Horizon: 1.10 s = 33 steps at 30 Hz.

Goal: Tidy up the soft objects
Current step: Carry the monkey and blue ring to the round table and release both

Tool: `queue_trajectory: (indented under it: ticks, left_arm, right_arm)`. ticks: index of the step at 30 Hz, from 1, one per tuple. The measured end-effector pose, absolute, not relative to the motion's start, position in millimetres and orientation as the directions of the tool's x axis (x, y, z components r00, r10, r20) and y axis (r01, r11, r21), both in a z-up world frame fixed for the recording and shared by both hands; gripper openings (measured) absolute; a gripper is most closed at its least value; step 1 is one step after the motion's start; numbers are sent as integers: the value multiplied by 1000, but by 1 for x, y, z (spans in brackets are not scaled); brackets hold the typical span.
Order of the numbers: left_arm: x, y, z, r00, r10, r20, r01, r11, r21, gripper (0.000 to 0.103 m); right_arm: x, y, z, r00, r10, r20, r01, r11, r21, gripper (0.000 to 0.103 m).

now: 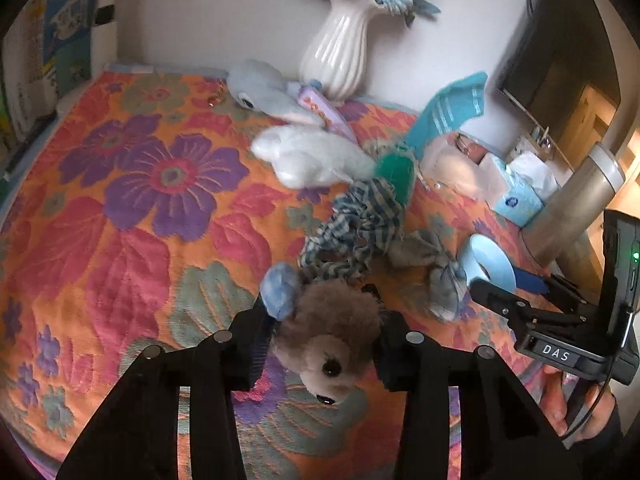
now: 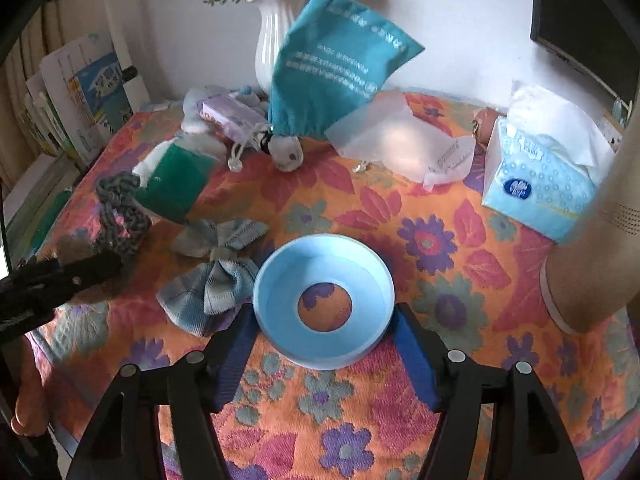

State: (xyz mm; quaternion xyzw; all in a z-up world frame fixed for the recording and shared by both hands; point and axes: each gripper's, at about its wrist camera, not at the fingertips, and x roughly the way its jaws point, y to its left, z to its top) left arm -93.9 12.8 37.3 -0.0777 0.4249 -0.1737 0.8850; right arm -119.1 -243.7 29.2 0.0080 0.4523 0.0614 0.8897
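In the left wrist view my left gripper [image 1: 320, 314] is shut on a brown plush toy [image 1: 332, 336] with a blue ear, its face turned toward the camera, low over the flowered tablecloth [image 1: 120, 200]. A light blue ring [image 2: 280, 280] lies flat on the cloth between the fingers of my right gripper [image 2: 324, 316], which stands open with its blue pads [image 2: 236, 356] just beside the rim. Behind the toy lie a checked braided cloth [image 1: 360, 220], a white plush [image 1: 312, 156], a grey-blue plush [image 1: 260, 84] and a grey-blue bow cloth [image 2: 216, 276].
A teal drawstring bag [image 2: 332, 64] leans on a white vase [image 2: 272, 40] of blue flowers at the back. A tissue pack [image 2: 540, 184], a translucent pouch [image 2: 396, 140] and a metal flask [image 1: 580, 208] stand at the right. Books [image 2: 80, 100] line the left edge.
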Motion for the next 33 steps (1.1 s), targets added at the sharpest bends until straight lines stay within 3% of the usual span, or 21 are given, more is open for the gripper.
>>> queue_trajectory:
  ticks: [7, 16, 33]
  left_arm:
    - [-120, 23, 59, 632, -480, -608, 292, 875, -387, 38]
    - [-144, -13, 97, 622, -566, -541, 421, 824, -380, 38]
    - [-180, -176, 124, 458, -681, -571, 684, 680, -262, 38]
  right_arm:
    - [-138, -263, 49, 653, 173, -737, -74, 984, 165, 62]
    - [-170, -283, 92, 708, 162, -688, -40, 981, 190, 62]
    - [-246, -406, 129, 756, 66, -651, 157, 947, 279, 62]
